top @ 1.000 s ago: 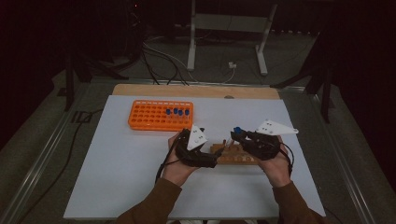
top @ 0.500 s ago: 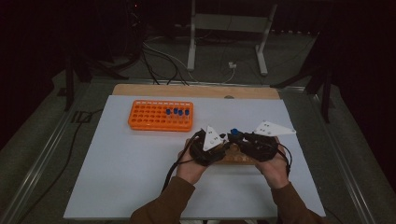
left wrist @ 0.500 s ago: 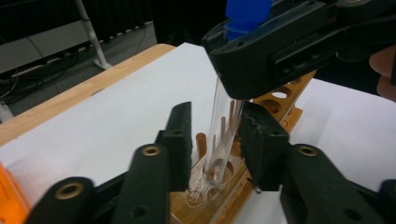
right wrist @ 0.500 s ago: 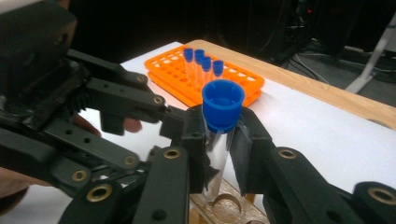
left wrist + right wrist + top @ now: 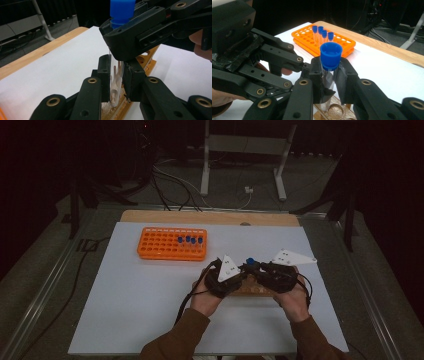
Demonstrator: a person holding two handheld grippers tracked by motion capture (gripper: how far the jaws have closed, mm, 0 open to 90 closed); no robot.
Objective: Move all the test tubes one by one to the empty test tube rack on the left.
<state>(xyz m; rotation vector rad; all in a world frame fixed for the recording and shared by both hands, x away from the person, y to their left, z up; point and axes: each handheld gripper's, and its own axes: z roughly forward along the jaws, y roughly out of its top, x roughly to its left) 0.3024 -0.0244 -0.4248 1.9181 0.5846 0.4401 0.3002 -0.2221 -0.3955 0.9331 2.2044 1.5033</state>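
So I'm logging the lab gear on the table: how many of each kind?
Blue-capped tubes: 5, four in the orange rack and one held by both grippers
Orange racks: 1
Wooden racks: 1
Total: 7

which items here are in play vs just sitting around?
In play:
- tube with blue cap, gripped by both claws
- right claw, just under the cap
- left claw, lower on the glass
- wooden rack under the tube

Sitting around:
- orange rack holding four capped tubes
- white mat
- stand and cables on the floor behind
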